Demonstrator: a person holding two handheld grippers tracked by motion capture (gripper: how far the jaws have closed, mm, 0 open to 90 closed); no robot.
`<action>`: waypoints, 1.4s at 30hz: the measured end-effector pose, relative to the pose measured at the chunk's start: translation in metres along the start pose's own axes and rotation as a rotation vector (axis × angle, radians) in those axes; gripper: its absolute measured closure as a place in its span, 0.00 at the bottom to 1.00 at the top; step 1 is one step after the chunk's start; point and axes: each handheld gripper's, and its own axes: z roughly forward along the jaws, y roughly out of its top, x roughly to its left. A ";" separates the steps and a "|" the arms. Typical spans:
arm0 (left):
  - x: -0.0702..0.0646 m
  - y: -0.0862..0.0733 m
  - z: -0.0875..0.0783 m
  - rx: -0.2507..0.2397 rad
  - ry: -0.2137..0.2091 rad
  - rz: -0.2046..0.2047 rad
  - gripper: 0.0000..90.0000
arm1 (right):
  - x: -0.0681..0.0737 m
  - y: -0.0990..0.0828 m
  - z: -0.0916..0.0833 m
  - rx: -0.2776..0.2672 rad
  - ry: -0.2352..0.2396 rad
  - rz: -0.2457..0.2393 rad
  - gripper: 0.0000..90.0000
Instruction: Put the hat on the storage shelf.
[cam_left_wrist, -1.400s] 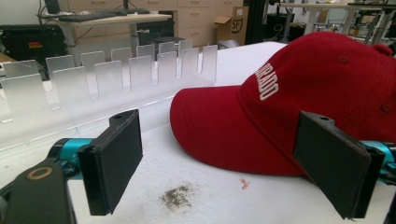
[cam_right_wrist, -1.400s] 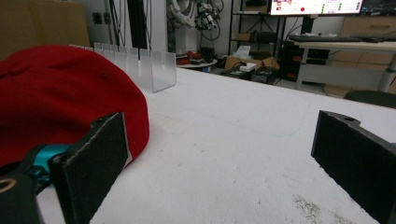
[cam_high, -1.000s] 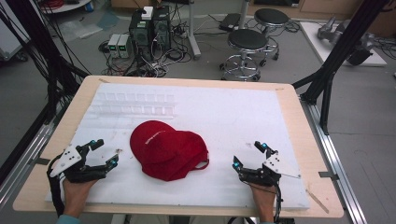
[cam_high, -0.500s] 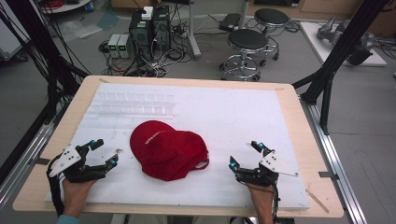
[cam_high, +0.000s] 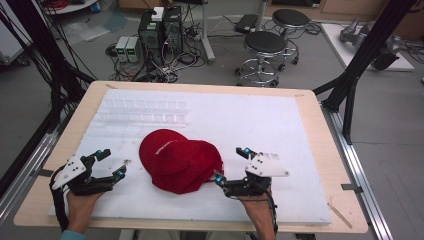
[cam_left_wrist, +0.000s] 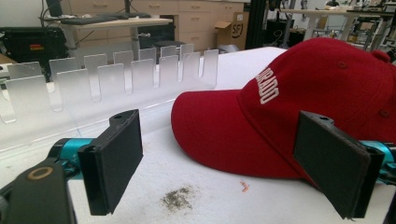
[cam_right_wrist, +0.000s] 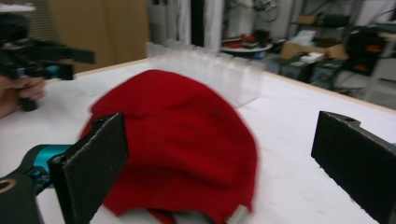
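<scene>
From the high view, a red baseball cap (cam_high: 179, 165) lies on the white table cover (cam_high: 280, 130), near the front edge and between the two hands. The left gripper (cam_high: 114, 164) rests well to the cap's left, jaws spread wide and holding nothing. The right gripper (cam_high: 231, 165) sits just beside the cap's right edge, its near jaw tip almost at the fabric, jaws also wide and empty. My read: the right hand is clearly the nearer one, and the cap lies to its left. The cap's long axis runs from brim at upper left to crown at lower right. A clear slotted rack (cam_high: 145, 114) lies beyond the cap, hard to make out against the white.

Left gripper view: jaws gaping, nothing between them but bare cover and a small speck of dirt (cam_left_wrist: 179, 198). The cap's brim (cam_left_wrist: 219, 130) points toward this side, and the white lettering (cam_left_wrist: 267, 87) is too angled to read. The right jaw cuts off the cap's lower edge.

Right gripper view: blurred picture. Jaws far apart, the cap's back filling the gap to the left, and whether the left jaw touches cloth I cannot tell.
</scene>
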 end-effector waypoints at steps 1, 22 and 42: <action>0.000 0.000 0.000 0.000 -0.001 -0.001 0.18 | 0.003 0.002 0.004 0.009 0.012 -0.013 0.03; 0.001 0.000 -0.001 -0.008 -0.005 -0.006 0.18 | 0.031 0.002 0.060 0.255 0.093 -0.045 0.03; 0.001 0.000 -0.001 -0.010 -0.006 -0.014 0.18 | 0.041 -0.007 0.071 0.322 0.003 0.044 0.63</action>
